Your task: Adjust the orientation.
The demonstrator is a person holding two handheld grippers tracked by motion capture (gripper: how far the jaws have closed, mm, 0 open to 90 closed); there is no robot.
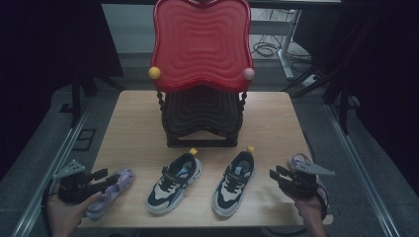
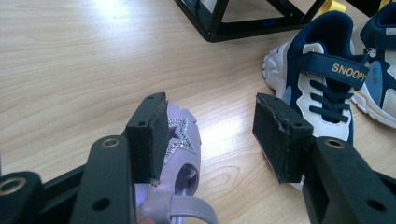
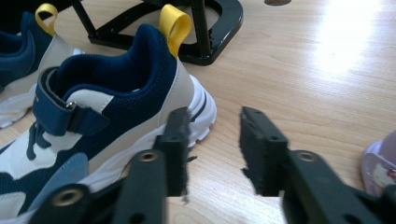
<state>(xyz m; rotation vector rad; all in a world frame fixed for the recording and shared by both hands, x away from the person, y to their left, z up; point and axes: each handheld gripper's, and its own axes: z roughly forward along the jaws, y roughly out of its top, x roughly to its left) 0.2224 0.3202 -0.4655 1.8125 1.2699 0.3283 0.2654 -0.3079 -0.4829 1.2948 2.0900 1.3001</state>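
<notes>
Four shoes sit along the near edge of the table (image 1: 267, 111): two navy-and-white sneakers in the middle and a lilac sandal at each end, in front of the black-and-red shoe rack (image 1: 201, 74). The left tongs (image 1: 101, 174) stand wide with nothing gripped; the left sandal (image 2: 180, 154) lies just under and beside one pad, its rhinestone star showing. The right tongs (image 3: 211, 140) stand narrower, empty, over bare wood beside the heel of the right sneaker (image 3: 112, 112), while the right sandal (image 3: 380, 165) peeks in at the frame edge.

Risks as I judge them: the left sandal already overhangs the table's front edge, so a careless nudge could tip it to the floor; the right tongs, closing where they are, would pinch air or shove the sneaker askew.

Readable writing: "SNOOPY" in yellow on the left sneaker's strap (image 2: 348, 70).
</notes>
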